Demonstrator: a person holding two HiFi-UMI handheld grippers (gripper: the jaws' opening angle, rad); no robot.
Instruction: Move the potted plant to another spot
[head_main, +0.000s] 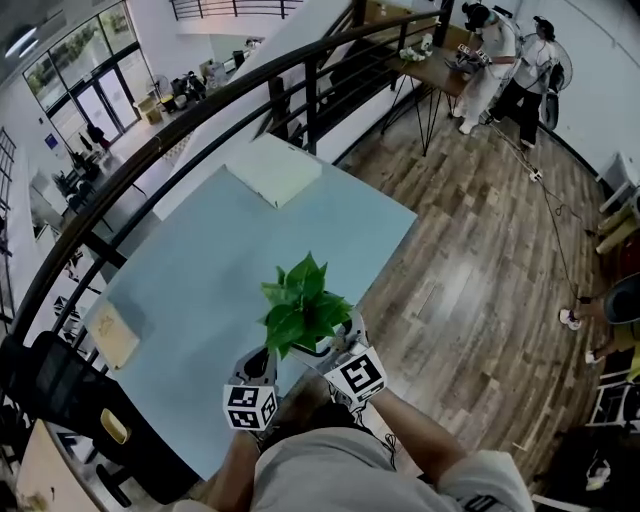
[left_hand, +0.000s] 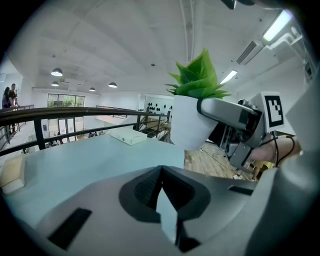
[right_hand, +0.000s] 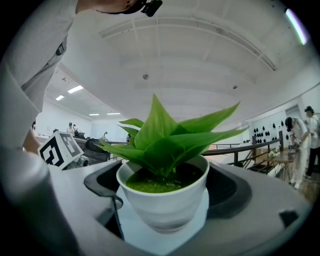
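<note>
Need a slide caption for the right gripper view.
Right hand-held gripper clamped on the potted plant, pot seated between its jaws, leaves upright.

1. Light-blue worktop (head_main: 190, 280), running alongside a black railing (head_main: 190, 115).
2. White flat box (head_main: 273, 170) on its far end.
3. Beige pad (head_main: 113, 333) at its left edge.
4. Black chair (head_main: 60, 395) near the left corner.
5. Wood floor (head_main: 480, 270); two people (head_main: 505, 60) at a far table (head_main: 435, 72).

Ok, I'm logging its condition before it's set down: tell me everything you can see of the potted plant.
The potted plant is a small round white pot, glossy and tapering downward, topped with green moss-like fill; broad, pointed, bright green leaves rise from it. The right tool clamps the pot's sides, and nothing else touches it. It appears held above the pale blue table, near its front edge.
</note>
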